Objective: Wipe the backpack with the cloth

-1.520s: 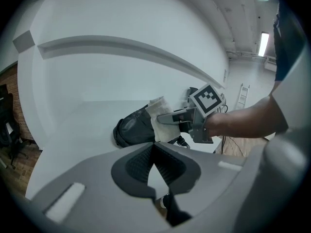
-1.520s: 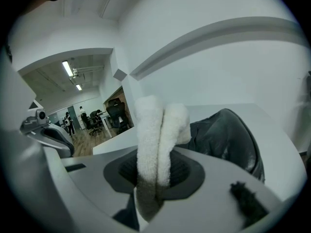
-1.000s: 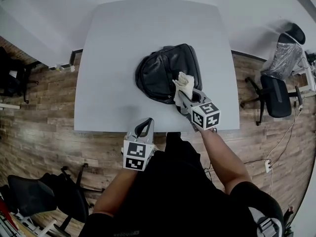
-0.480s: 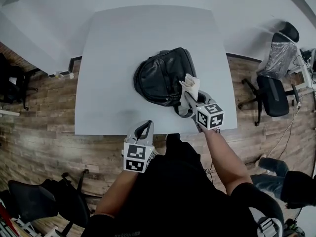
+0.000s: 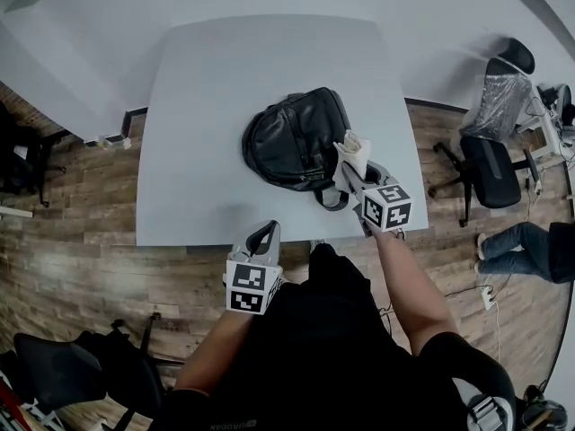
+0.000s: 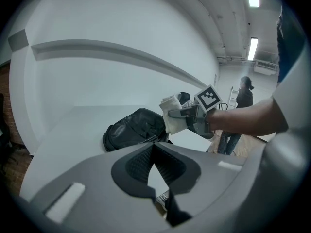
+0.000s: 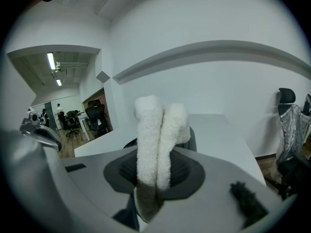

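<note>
Right gripper view: the right gripper [image 7: 154, 176] clamps the folded white cloth [image 7: 155, 130], which stands beside the backpack's [image 5: 292, 142] right end. The left gripper [image 6: 153, 148] is closed and empty at the table's [image 5: 216, 79] near edge. The backpack lies flat, its long axis left-to-right.

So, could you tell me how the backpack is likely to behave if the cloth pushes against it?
The backpack looks slumped and creased, so it will probably dent under pressure rather than stay stiff. It lies flat on the smooth table with nothing holding it, so a firm wipe might slide it.
</note>
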Demonstrator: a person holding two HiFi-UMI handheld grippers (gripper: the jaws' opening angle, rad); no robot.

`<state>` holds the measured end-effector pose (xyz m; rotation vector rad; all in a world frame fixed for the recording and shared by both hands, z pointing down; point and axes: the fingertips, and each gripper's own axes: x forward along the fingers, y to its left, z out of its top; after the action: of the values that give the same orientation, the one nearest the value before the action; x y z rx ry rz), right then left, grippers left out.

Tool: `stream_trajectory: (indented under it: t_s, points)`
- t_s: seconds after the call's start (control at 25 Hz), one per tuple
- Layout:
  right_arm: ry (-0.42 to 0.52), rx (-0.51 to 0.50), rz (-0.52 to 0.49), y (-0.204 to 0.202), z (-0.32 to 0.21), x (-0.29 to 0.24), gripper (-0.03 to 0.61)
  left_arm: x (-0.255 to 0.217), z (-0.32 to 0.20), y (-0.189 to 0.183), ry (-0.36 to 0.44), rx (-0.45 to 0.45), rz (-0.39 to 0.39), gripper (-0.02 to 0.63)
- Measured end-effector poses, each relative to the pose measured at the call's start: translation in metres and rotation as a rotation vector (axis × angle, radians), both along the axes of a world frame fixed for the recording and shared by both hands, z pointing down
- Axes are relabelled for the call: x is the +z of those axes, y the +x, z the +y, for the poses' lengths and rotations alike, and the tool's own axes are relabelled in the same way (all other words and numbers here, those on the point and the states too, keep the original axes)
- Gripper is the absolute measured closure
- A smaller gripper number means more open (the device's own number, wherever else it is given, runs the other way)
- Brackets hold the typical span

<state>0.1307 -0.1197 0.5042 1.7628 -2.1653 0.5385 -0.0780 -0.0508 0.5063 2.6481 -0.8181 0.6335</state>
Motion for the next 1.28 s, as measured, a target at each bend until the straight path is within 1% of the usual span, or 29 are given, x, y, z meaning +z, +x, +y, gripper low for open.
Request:
stream_trajectory:
  t_s: [0.2, 0.4, 0.84, 1.04, 1.28]
  points:
    - [0.016, -0.012, 0.010, 0.003, 0.006, -0.010, 0.485, -0.002, 0.004, 0.007, 0.007, 0.001, 0.008, 0.606]
    - [0.019, -0.059, 0.012, 0.010, 0.009, -0.011, 0.485, -0.006, 0.000, 0.026, 0.020, 0.002, -0.005, 0.606]
    - [0.015, -0.161, -0.015, 0.050, 0.000, -0.015, 0.485, -0.018, -0.017, 0.088, 0.039, -0.065, -0.005, 0.607]
    - [0.022, -0.198, -0.014, 0.075, -0.008, -0.012, 0.485, -0.013, -0.015, 0.117, 0.031, -0.078, -0.039, 0.606]
    - [0.035, -0.235, -0.019, 0.099, -0.025, -0.006, 0.485, -0.009, -0.013, 0.138, 0.001, -0.079, -0.086, 0.607]
